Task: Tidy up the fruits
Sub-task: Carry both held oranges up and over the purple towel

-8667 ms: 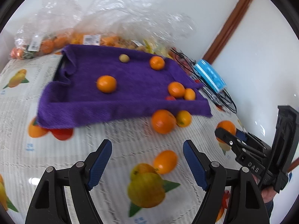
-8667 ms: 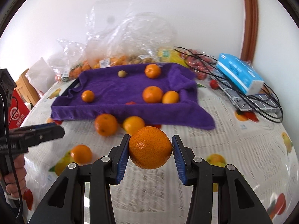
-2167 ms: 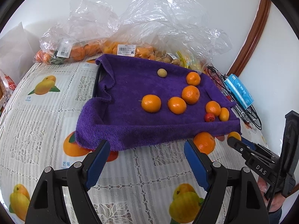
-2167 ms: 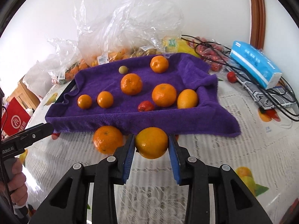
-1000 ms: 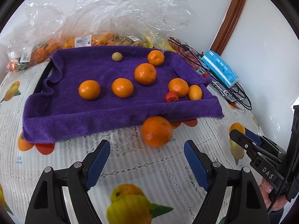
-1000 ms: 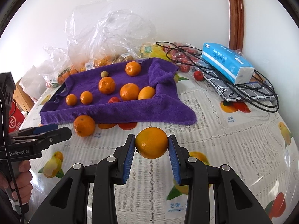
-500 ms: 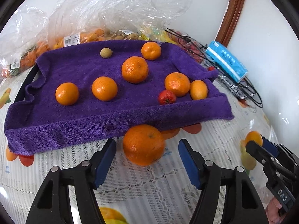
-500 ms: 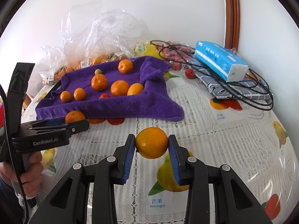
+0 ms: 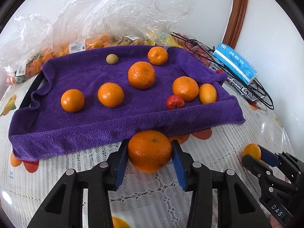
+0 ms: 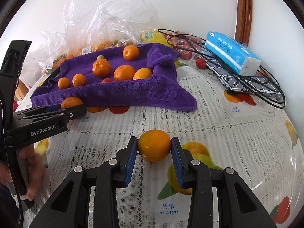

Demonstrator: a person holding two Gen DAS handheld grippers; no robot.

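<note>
A purple towel (image 9: pixel 91 121) over a tray holds several oranges, a small red fruit (image 9: pixel 175 102) and a small tan fruit (image 9: pixel 112 59). My left gripper (image 9: pixel 150 151) is shut on a large orange (image 9: pixel 149 150) at the towel's front edge, just above the tablecloth. My right gripper (image 10: pixel 154 145) is shut on a yellow-orange citrus (image 10: pixel 154 144), held over the tablecloth to the right of the towel (image 10: pixel 152 93). It shows in the left wrist view (image 9: pixel 252 154) at the right. The left gripper shows in the right wrist view (image 10: pixel 72 107) with its orange (image 10: pixel 71 102).
Plastic bags of fruit (image 9: pixel 98 24) lie behind the towel. A blue tissue pack (image 10: pixel 230 52), black cables (image 10: pixel 262 87) and small red fruits (image 10: pixel 200 62) lie at the back right. A white lace tablecloth with fruit prints (image 10: pixel 209 125) covers the table.
My left gripper has moved forward to the loose orange at the towel's edge and shut on it. My right gripper still holds its citrus, drawn back from the towel.
</note>
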